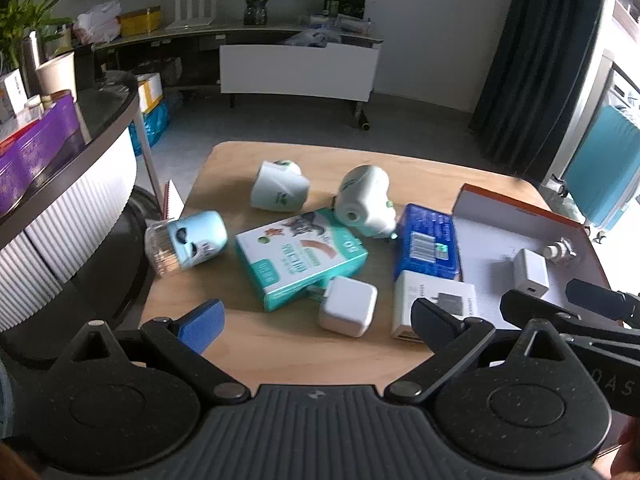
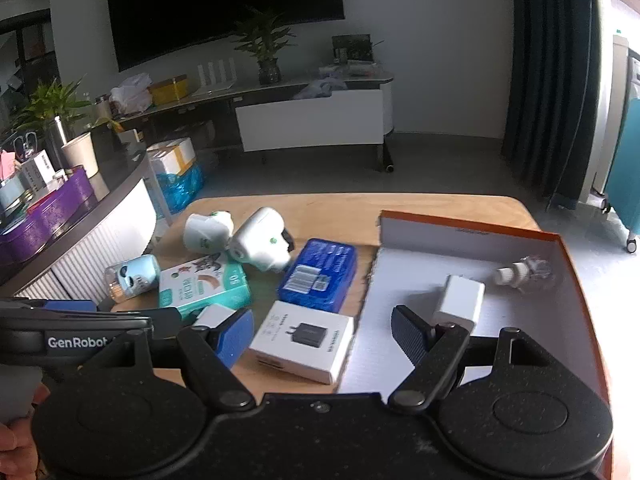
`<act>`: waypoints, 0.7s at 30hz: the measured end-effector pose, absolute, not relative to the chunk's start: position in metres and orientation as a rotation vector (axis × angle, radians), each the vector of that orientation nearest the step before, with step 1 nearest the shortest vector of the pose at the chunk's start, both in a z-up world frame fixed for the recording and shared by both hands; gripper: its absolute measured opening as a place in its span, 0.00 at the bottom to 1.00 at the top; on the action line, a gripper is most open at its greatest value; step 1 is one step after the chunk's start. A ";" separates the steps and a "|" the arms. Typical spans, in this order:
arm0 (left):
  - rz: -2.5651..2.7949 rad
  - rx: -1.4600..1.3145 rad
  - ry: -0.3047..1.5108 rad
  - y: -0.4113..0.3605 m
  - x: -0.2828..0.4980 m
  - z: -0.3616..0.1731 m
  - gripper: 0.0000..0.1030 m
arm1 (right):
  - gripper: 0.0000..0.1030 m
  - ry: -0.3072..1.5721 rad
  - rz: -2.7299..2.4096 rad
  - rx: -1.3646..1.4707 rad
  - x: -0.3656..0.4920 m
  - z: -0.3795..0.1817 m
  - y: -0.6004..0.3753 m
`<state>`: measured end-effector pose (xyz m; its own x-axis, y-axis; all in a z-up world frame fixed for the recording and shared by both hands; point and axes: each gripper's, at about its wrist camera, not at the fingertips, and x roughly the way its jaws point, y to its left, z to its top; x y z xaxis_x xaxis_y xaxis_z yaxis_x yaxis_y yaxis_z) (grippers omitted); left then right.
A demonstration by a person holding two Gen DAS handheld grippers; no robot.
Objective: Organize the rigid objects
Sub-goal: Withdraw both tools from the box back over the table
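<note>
Both my grippers hover wide open, gripping nothing: left gripper [image 1: 316, 322] above the white charger cube [image 1: 347, 306], right gripper [image 2: 322, 338] above the white adapter box [image 2: 304, 340]. That box sits just left of the orange-rimmed box [image 2: 472, 226], which holds another charger [image 2: 460, 300] and a small bottle [image 2: 524, 272].

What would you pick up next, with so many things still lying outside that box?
Probably the white charger box. It lies on the wooden table right beside the orange-rimmed box, which already holds a white adapter and a small bottle. The right gripper hangs open just over it, so a short dip and close should do.
</note>
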<state>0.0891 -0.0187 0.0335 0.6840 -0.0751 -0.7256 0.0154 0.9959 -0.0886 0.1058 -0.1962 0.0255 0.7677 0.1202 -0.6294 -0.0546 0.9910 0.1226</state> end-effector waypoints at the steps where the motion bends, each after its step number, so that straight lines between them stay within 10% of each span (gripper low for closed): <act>1: -0.046 -0.080 0.818 -0.016 0.089 0.033 0.99 | 0.87 0.691 0.099 0.098 0.106 0.025 -0.194; 21: -0.029 -0.113 0.834 0.015 0.094 0.020 1.00 | 0.87 0.724 0.157 0.070 0.118 0.014 -0.167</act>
